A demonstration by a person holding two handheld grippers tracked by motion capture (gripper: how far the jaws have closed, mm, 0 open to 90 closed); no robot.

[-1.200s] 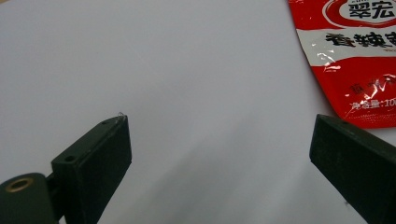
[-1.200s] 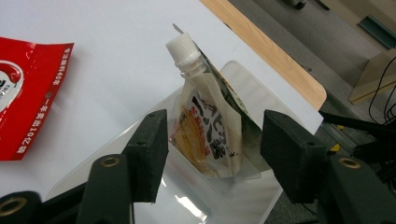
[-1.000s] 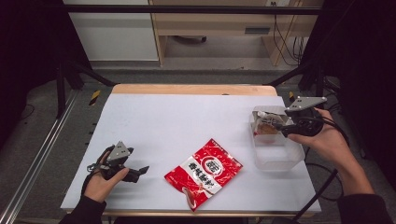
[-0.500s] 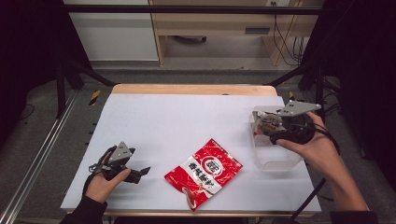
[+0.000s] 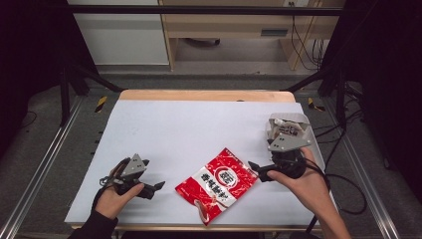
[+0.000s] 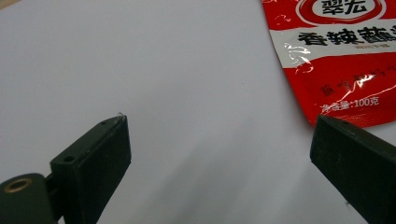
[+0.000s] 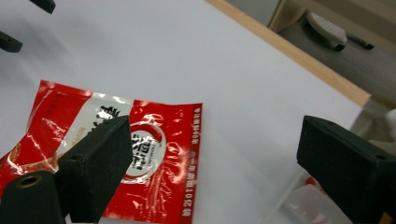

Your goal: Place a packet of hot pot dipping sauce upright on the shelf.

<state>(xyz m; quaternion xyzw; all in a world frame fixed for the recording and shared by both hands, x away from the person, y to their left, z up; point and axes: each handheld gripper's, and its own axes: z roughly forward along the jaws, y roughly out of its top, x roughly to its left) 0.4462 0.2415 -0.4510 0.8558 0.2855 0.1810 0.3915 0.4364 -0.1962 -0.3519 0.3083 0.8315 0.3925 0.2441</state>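
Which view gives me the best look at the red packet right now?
The high view: the whole red packet lies flat on the white table, between both grippers. The right gripper view shows most of it, partly behind a jaw. The left gripper view catches one printed end.

red-and-white snack packet (image 5: 218, 183), sealed, lying flat n skewed, near front edge of white table (image 5: 189, 129)

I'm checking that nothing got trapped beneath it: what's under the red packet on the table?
The red packet lies flat on the white table cover, which shows all around its edges. Whatever sits directly beneath the packet is covered, so it cannot be seen.
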